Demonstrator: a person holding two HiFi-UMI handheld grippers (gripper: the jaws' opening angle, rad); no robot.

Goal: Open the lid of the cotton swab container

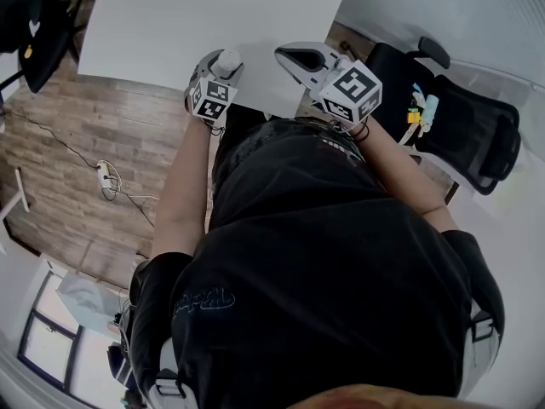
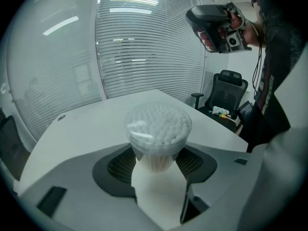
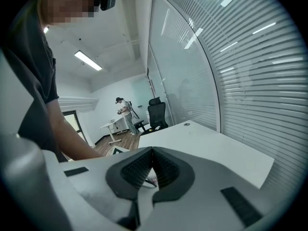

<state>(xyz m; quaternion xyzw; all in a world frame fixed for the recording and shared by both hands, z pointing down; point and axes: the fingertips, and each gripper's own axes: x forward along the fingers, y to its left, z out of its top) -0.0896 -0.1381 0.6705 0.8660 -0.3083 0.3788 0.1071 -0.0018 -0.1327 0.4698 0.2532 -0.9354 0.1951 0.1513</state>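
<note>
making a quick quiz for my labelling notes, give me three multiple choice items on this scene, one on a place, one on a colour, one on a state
1. Where is the cotton swab container?
A in a drawer
B between the left tongs
C on a shelf

2. What colour are the swab tips?
A white
B pink
C blue

3. How do the right tongs stand?
A wide open
B shut on the container
C shut, holding nothing

Answers:
1 B: the left gripper view shows its sides gripped between the two pads.
2 A: the tips packed in it all show white.
3 C: the jaws meet with nothing between them.
</note>
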